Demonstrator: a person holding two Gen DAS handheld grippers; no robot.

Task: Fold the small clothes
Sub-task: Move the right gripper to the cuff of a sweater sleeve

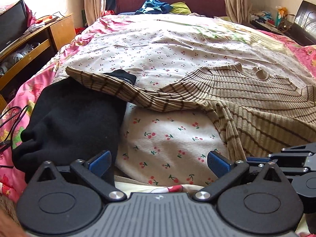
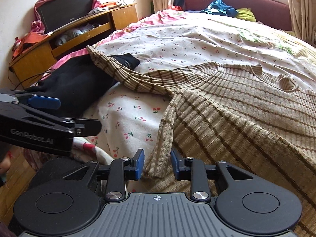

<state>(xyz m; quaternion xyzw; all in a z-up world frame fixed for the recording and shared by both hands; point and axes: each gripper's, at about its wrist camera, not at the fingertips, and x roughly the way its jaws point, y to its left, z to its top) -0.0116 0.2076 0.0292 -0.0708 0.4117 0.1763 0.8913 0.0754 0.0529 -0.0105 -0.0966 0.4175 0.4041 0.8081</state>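
Through the left wrist camera we see our left hand-held gripper [image 1: 159,162] released, its blue pads [image 1: 218,163] wide apart above the cherry-print sheet [image 1: 167,138] at the near edge of the bed [image 1: 25,90], holding nothing. The striped sweater [image 1: 246,98] lies spread on the right half of the bed, collar toward the far edge, and one long sleeve [image 1: 110,86] stretches left across a black garment [image 1: 73,122] bunched at the bed's near left side. Our right hand-held gripper [image 1: 296,156] shows at the right edge of this view, just beside the sweater's lower part. A wooden cabinet [image 1: 39,45] stands off the bed's left side, and blue clothing [image 1: 154,6] sits at the headboard. Through the right wrist camera we see the right hand-held gripper [image 2: 157,165] also released, its pads [image 2: 139,165] set either side of the cuff of the sweater's other sleeve [image 2: 164,138], which hangs down toward the near edge; the pads stand apart from the fabric, not clenched on it. The sweater [image 2: 246,102] fills the right of this view, and the left hand-held gripper [image 2: 65,114] reaches in from the left, open over the sheet beside the black garment [image 2: 79,85].
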